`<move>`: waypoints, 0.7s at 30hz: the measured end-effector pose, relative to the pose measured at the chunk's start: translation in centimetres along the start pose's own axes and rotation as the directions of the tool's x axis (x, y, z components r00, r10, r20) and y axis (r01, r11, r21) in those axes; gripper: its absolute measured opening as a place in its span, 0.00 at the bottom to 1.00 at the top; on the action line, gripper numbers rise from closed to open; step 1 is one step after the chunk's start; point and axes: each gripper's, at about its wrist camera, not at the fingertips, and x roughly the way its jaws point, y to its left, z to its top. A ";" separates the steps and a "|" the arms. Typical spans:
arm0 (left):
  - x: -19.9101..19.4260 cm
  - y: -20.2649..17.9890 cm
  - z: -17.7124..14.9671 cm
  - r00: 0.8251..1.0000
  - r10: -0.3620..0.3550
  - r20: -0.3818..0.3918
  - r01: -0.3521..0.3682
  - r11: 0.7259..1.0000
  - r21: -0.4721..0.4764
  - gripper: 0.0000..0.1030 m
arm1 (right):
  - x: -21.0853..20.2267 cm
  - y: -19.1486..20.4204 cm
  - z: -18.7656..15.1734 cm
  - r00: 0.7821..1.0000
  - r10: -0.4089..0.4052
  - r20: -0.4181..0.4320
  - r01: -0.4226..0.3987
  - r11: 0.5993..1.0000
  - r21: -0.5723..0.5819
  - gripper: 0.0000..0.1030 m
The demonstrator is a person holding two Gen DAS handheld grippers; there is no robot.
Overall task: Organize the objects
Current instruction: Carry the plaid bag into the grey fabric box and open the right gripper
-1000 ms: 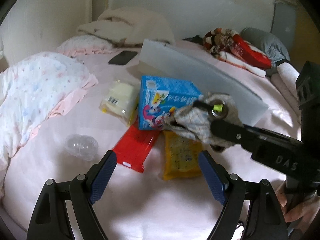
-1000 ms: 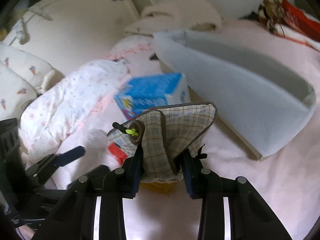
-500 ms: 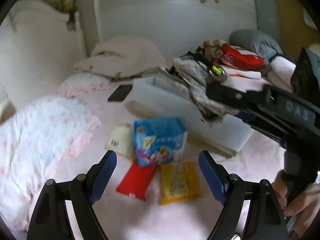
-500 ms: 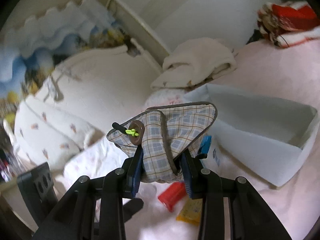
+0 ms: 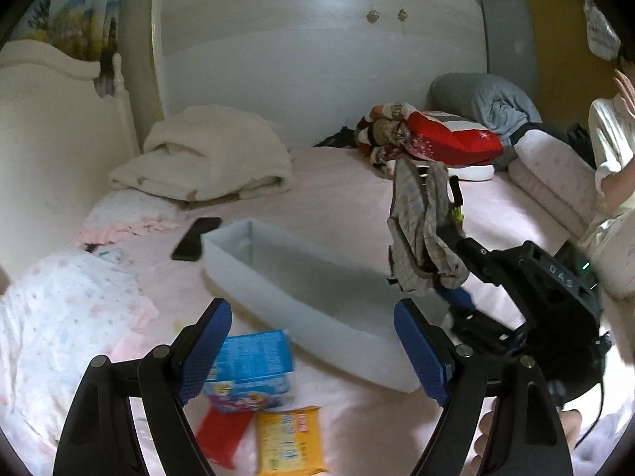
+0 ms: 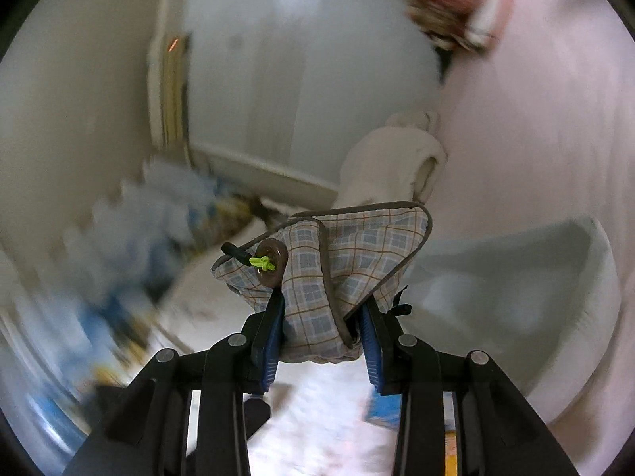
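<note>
The right gripper (image 6: 322, 335) has its fingers closed on a small plaid fabric pouch with a brown button and a green cord loop (image 6: 341, 277), gripping it at the lower end. In the left wrist view the pouch (image 5: 420, 234) hangs in the air above the near end of the long pale grey fabric storage bin (image 5: 301, 301), which sits on the pink-sheeted bed (image 5: 341, 206). The bin's interior, as far as it shows, holds nothing.

The left gripper (image 5: 313, 353) has its fingers spread wide with nothing between them, poised above the loose items.

Task progress, as judged: early. No item appears stored in the bin; the pouch looks to be the first candidate, carried but not released. Outstanding on the bed, in front of the bin: a blue cardboard box with cartoon printing (image 5: 250, 373), a flat red packet (image 5: 222, 436) and a yellow plastic packet (image 5: 289, 442). A black phone (image 5: 196, 238) lies just beyond the bin's far corner; whether it belongs to the task cannot be determined.

Legible writing: the letters "DAS" on the black body of the right gripper, in the left wrist view. Print on the blue box and the yellow packet is too small and blurred to read. The right wrist view is motion-blurred apart from the pouch and fingers.
</note>
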 end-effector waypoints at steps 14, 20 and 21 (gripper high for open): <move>3.5 -1.4 0.0 0.995 0.047 -0.091 -0.047 0.999 0.004 0.80 | 0.3 -3.6 1.1 1.000 -0.002 0.023 -0.004 0.965 0.263 0.36; 4.4 -1.7 -0.3 0.993 0.017 -0.120 -0.019 1.000 -0.016 0.80 | 0.2 -2.4 1.5 0.990 -0.138 -0.003 0.136 0.975 0.177 0.44; 4.5 -1.8 -0.3 0.992 0.016 -0.123 -0.018 1.000 -0.012 0.80 | 0.0 -2.3 1.5 0.990 -0.143 0.002 0.140 0.976 0.167 0.44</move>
